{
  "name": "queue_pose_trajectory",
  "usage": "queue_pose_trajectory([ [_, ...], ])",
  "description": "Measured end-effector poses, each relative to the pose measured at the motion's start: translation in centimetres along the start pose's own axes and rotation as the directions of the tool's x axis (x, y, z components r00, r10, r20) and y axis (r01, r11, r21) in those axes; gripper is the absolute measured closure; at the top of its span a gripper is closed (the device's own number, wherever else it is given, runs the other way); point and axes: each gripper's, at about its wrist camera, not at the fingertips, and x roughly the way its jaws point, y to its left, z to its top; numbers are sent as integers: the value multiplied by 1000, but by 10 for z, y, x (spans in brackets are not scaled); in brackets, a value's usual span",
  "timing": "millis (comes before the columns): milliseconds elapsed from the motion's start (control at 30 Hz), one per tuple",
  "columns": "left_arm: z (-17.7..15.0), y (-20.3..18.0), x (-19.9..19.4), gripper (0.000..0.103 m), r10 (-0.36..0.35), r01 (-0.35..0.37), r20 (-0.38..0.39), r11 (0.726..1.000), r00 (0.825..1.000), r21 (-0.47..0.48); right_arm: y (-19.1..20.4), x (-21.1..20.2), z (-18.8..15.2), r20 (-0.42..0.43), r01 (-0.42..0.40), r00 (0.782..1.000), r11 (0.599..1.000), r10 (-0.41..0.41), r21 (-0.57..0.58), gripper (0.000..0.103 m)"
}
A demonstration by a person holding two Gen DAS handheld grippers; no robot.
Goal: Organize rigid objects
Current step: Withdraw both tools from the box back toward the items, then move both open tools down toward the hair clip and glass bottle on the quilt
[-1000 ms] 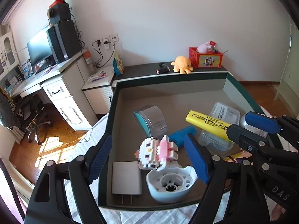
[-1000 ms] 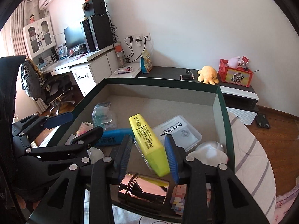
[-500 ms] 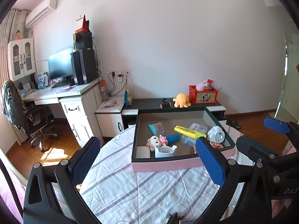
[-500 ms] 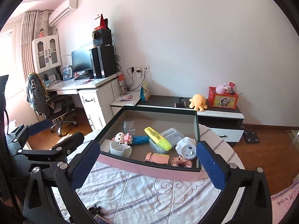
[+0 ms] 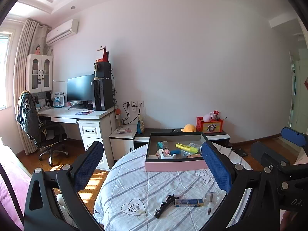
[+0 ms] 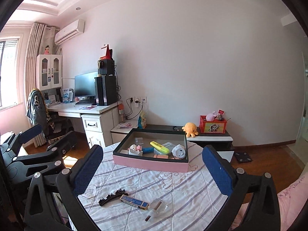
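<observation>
Both tongs (image 5: pixel 152 165) (image 6: pixel 152 165) now far back from "POINT LINER" highlighter (image 6: pixel 159 147), just-widened jaws empty.

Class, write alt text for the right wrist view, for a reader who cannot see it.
Open, empty right gripper jaws frame a round table with a striped cloth. Near them lie a black hair clip, a small blue box and a clear piece; farther off stands a pink-sided tray holding a yellow highlighter.

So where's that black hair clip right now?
The black hair clip lies on the striped tablecloth near the bottom of both views, outside the pink box, just left of a small blue-labelled box.
</observation>
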Motion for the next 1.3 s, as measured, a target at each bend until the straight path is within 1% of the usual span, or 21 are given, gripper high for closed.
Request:
queue_pose_trajectory([
  [167, -2, -1, -40, 0, -22, 22, 31, 1000, 999, 6, 2, -40, -4, 36, 27, 999, 999, -28, 19, 0],
  [300, -2, -1, -62, 0, -16, 15, 58, 1000, 998, 28, 5, -65, -7, 64, 44, 997, 999, -45, 21, 0],
  [367, -1, 0, -70, 0, -12, 9, 73, 999, 997, 33, 7, -72, -7, 70, 43, 997, 999, -44, 24, 0],
  [567, 1, 0, -81, 0, -7, 4, 87, 1000, 996, 28, 11, -86, -5, 84, 46, 995, 999, -47, 20, 0],
  [767, -1, 1, -82, 0, -2, 0, 83, 1000, 997, 27, 12, -88, -5, 86, 49, 995, 999, -50, 14, 0],
  [967, -5, 0, -72, 0, -6, 4, 58, 1000, 998, 25, 13, -79, -7, 66, 44, 997, 999, -44, 12, 0],
  [1233, -16, -1, -45, 0, -15, 15, 0, 999, 1000, 29, 11, -57, -15, 18, 45, 999, 999, -46, 16, 0],
  [1300, -22, -2, -35, 0, -23, 24, -27, 999, 999, 34, 10, -49, -19, 3, 47, 999, 999, -47, 18, 0],
])
